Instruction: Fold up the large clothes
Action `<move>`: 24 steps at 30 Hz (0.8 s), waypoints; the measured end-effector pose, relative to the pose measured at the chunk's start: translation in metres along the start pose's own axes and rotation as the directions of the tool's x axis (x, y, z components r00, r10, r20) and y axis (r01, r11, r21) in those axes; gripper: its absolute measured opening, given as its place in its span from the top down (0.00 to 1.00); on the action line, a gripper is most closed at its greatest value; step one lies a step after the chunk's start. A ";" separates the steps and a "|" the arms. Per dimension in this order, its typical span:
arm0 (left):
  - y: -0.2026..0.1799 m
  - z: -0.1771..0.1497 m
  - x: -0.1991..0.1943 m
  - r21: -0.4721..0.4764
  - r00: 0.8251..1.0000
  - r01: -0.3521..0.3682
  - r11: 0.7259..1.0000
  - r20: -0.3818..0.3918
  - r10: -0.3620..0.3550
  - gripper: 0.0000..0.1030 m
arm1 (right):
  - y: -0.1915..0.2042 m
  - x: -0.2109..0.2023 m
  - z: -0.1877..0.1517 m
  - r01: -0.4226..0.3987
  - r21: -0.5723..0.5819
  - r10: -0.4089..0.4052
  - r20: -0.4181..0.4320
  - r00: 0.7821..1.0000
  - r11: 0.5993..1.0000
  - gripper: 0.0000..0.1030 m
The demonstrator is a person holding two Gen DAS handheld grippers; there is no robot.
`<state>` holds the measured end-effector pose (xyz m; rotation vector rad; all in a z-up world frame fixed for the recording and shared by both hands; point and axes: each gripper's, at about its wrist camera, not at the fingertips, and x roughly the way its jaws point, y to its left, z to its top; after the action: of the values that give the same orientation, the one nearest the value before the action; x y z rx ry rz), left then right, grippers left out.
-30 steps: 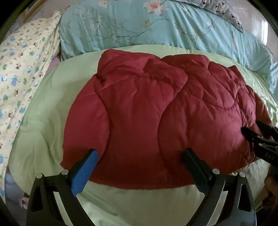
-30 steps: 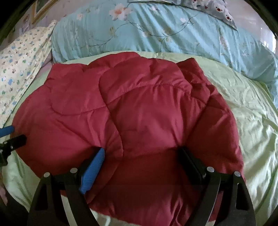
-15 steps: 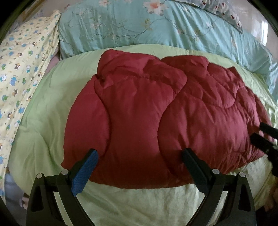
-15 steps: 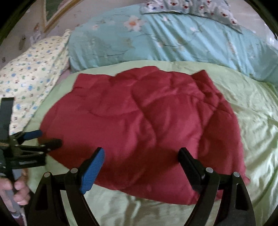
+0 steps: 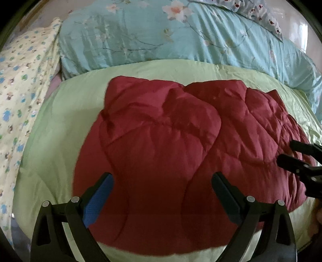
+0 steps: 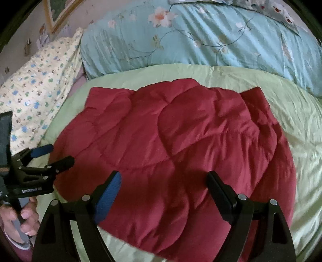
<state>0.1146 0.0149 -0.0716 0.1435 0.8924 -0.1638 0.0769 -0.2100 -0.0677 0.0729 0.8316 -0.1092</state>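
A dark red quilted jacket (image 5: 161,145) lies folded flat on a pale green blanket (image 5: 50,141); in the right wrist view the jacket (image 6: 171,149) fills the middle. My left gripper (image 5: 162,179) hovers open above the jacket's near edge, nothing between its fingers. It also shows at the left of the right wrist view, the left gripper (image 6: 56,154) held by a hand (image 6: 20,219). My right gripper (image 6: 164,177) is open over the jacket's near part, holding nothing. Its fingers (image 5: 295,161) reach in from the right of the left wrist view.
A light blue floral duvet (image 5: 181,36) is bunched along the far side of the bed. A yellow patterned pillow (image 5: 22,84) lies at the left. A framed picture (image 6: 58,12) hangs on the wall at the upper left.
Both grippers have drawn back and up from the jacket, which now looks smaller. The right gripper's fingers, pressed into the cloth a second ago, are clear of it.
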 end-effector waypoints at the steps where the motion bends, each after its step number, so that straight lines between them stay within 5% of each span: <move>1: -0.001 0.002 0.008 -0.002 1.000 0.000 1.000 -0.016 0.000 0.04 | -0.002 0.005 0.002 0.008 -0.006 -0.008 -0.014 1.000 1.000 0.16; 8: 0.002 0.021 0.049 -0.011 0.999 -0.010 1.000 -0.051 0.009 0.00 | -0.032 0.049 0.020 0.046 0.008 -0.046 -0.059 0.997 0.999 0.15; 24: -0.008 0.026 0.078 -0.025 0.998 -0.050 0.998 -0.047 0.049 0.00 | -0.048 0.064 0.022 0.031 0.038 -0.030 -0.036 0.999 0.999 0.15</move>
<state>0.1808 -0.0046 -0.1169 0.1452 0.9356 -0.1031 0.1298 -0.2639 -0.1010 0.0987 0.8661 -0.1530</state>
